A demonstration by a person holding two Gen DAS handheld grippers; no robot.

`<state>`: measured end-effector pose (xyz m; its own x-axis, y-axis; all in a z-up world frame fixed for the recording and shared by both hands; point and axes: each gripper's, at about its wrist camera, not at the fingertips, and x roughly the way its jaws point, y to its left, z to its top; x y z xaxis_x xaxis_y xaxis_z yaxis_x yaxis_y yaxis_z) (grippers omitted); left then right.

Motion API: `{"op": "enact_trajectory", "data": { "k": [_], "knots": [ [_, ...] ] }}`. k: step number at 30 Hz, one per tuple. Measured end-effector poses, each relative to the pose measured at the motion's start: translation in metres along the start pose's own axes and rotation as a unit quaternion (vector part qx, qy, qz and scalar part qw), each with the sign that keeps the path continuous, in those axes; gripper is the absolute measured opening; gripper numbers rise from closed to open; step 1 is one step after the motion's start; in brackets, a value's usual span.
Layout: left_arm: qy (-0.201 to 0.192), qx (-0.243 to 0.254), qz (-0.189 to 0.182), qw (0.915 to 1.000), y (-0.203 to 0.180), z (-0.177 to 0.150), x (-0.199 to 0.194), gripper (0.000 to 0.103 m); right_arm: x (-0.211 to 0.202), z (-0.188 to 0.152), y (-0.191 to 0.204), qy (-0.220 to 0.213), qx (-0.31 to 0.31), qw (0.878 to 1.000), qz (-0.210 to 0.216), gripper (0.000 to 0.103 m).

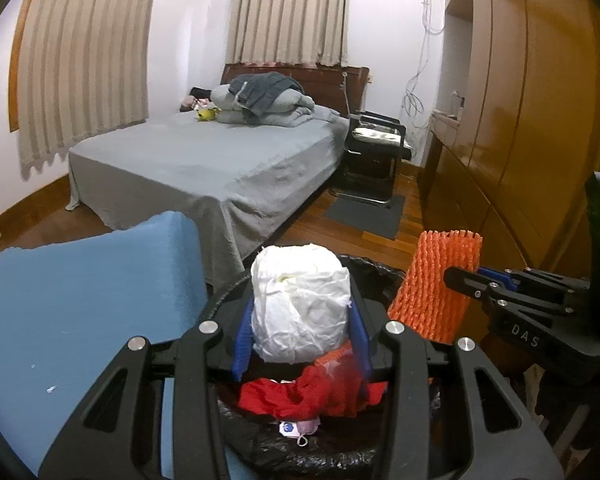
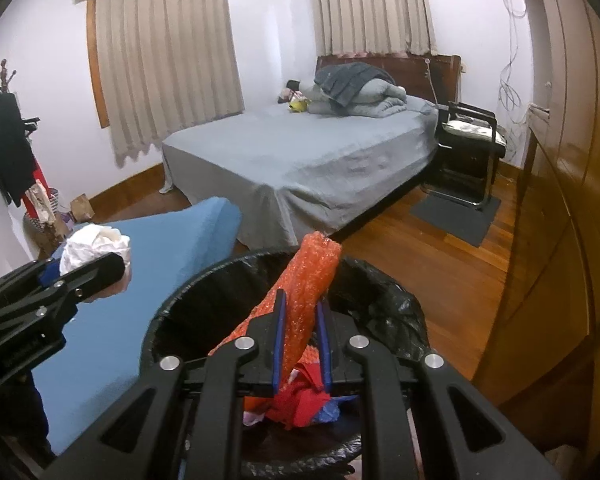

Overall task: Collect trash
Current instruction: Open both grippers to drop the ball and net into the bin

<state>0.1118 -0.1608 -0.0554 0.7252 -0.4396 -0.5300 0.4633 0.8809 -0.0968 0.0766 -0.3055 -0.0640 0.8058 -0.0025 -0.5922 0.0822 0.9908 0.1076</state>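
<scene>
The left hand-held gripper (image 1: 300, 320) is clenched on a paper wad (image 1: 300, 304), which sits between its blue pads (image 1: 242, 340) just above the bin (image 2: 188, 308). The wad looks light, soft and crushable, so it probably needs only a gentle squeeze around its middle, where it is held now; it should drop freely once let go. To that gripper's left lies a blue cushion (image 1: 84, 296), close beside the bin rim. Below the wad, inside the black liner (image 1: 300, 452), lie red scraps (image 1: 300, 396) and a small white label.

To the right, the right hand-held gripper (image 2: 302, 344) grasps an orange foam net (image 2: 308, 284) near its lower half, the sleeve tilting up and forward over the bin mouth. The net seems springy, very light and a little grippy, so it may cling to the pads on release. The two grippers are near each other over the same opening and could bump if both lower at once.

Beyond them stand the bed (image 1: 204, 168) and a black chair (image 1: 376, 144); a wardrobe (image 1: 532, 100) runs along the right, all well apart from the bin
</scene>
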Motion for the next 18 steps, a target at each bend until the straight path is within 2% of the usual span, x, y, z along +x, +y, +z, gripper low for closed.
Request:
{"op": "enact_trajectory", "data": {
  "k": [12,14,16,18],
  "knots": [
    [0.042,0.01,-0.038,0.9983,-0.004,-0.019,0.051,0.041,0.03,-0.014,-0.02,0.035,0.012,0.999,-0.003,0.014],
    [0.05,0.011,-0.05,0.9975,-0.002,-0.022,0.057,0.045,0.034,-0.015,-0.022,0.039,0.013,0.999,-0.003,0.018],
    [0.052,0.009,-0.053,0.9972,-0.001,-0.025,0.062,0.056,0.038,-0.017,-0.025,0.044,0.012,0.999,-0.006,0.019],
    [0.055,0.007,-0.058,0.9968,-0.001,-0.027,0.066,0.062,0.041,-0.018,-0.026,0.048,0.016,0.999,-0.008,0.024]
  ]
}}
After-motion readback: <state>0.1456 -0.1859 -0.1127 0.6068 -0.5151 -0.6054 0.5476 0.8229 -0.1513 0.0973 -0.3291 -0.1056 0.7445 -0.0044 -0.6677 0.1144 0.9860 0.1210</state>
